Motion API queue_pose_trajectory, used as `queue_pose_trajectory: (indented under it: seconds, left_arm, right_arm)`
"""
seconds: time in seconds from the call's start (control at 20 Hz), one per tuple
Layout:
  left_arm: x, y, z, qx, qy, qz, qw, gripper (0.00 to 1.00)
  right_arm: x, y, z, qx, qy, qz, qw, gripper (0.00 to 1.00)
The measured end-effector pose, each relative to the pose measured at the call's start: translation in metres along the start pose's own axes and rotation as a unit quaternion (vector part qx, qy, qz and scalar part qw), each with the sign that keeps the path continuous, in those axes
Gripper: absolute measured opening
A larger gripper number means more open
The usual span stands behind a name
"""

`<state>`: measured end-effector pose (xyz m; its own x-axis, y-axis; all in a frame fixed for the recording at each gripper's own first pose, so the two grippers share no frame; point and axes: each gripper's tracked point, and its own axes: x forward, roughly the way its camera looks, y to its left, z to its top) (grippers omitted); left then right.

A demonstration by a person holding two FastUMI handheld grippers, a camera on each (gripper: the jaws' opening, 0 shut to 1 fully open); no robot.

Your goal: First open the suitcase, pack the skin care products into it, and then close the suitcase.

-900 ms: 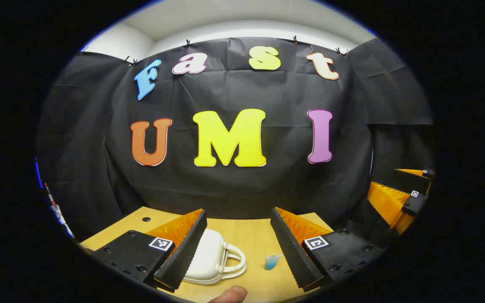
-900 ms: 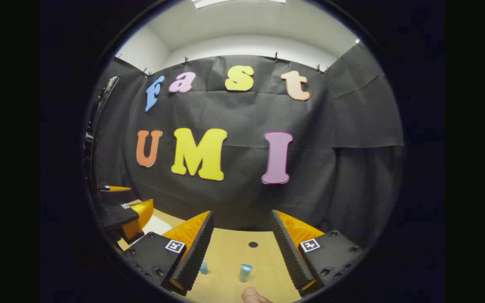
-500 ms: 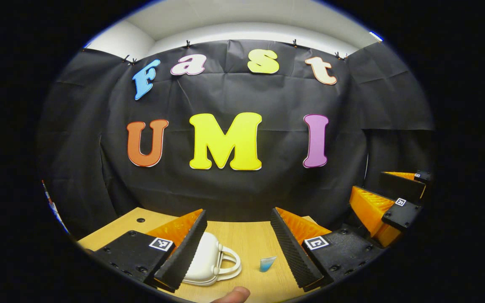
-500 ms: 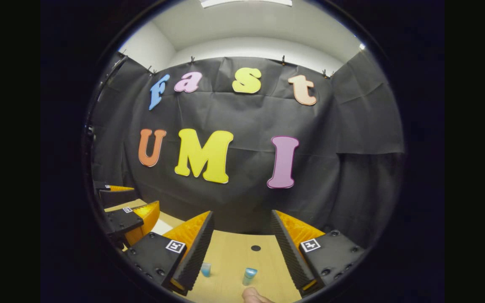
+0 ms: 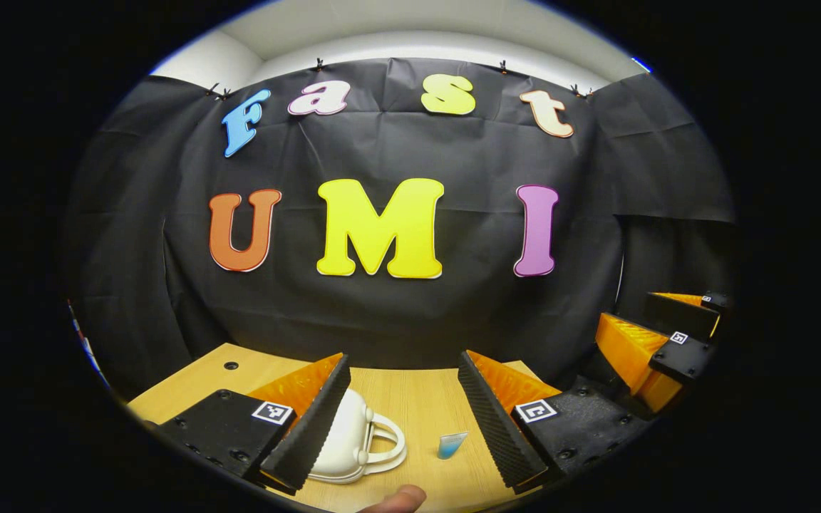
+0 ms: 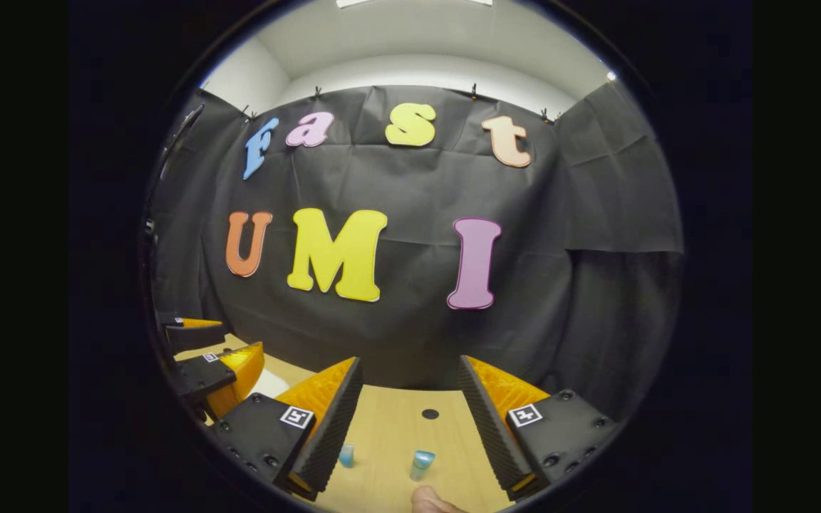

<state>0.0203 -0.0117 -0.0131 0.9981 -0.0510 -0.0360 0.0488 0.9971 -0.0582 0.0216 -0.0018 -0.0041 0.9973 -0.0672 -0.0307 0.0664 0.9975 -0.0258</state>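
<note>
I see light wooden bench against black cloth wall. Small white hard-shell suitcase lies closed between left tongs, parted. Right tongs parted over blue-capped skincare bottle.

The desk is showing a light wood-grain pattern. The suitcase is appearing plain white, handle included. The small tube is fading from blue to a clear tip. In the right gripper view, the bottle is showing pale blue with a teal cap.
</note>
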Motion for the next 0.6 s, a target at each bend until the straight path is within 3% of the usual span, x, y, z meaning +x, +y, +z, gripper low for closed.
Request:
queue_pose_trajectory:
  seconds: [0.3,0.45,0.6]
  left_arm:
    - [0.016,0.007,-0.022,0.032,0.000,0.001,1.000,0.97]
    - [0.036,0.026,-0.040,0.102,0.005,0.012,0.995,0.98]
    - [0.057,0.050,-0.060,0.194,0.018,0.029,0.980,0.99]
  right_arm:
    - [0.000,-0.036,-0.005,-0.003,-0.008,-0.019,1.000,0.80]
    - [0.003,-0.070,-0.019,-0.010,0.008,-0.058,0.998,0.80]
    - [-0.003,-0.097,-0.037,-0.018,0.026,-0.082,0.996,0.80]
